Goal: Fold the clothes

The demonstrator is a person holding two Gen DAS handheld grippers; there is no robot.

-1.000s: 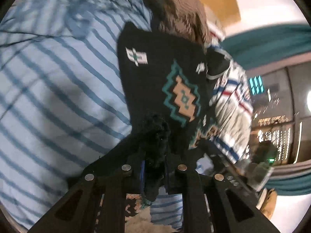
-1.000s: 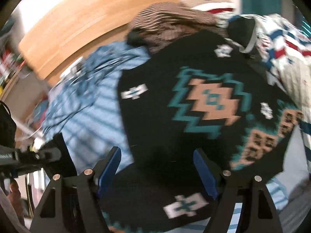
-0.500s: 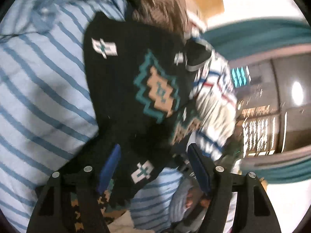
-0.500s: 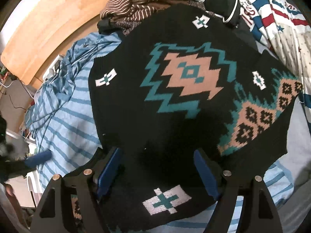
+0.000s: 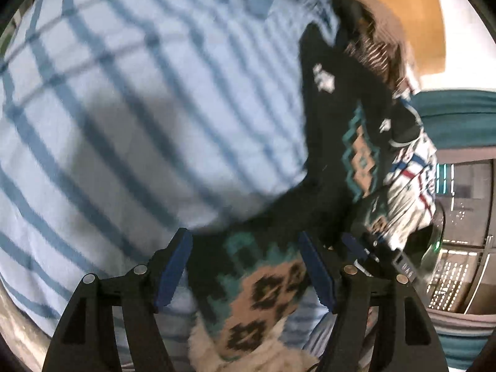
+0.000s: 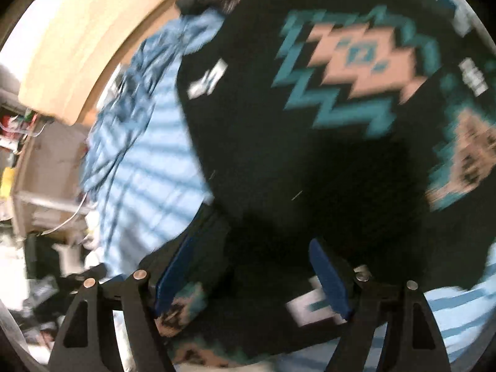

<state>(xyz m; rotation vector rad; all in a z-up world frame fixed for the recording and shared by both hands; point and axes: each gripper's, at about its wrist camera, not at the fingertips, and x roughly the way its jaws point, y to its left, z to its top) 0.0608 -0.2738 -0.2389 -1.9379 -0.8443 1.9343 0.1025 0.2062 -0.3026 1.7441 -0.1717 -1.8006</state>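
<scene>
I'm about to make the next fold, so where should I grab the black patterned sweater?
Grip the sweater by its near hem, coming in low from the front. That edge lies flat on the striped sheet between the open left claw.

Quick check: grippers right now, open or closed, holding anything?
Left gripper: open, holding nothing, over the black patterned sweater.
Right gripper: open, holding nothing.

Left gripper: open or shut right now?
Open. The left gripper has its blue pads spread wide, with the black patterned sweater lying loose between them.
</scene>
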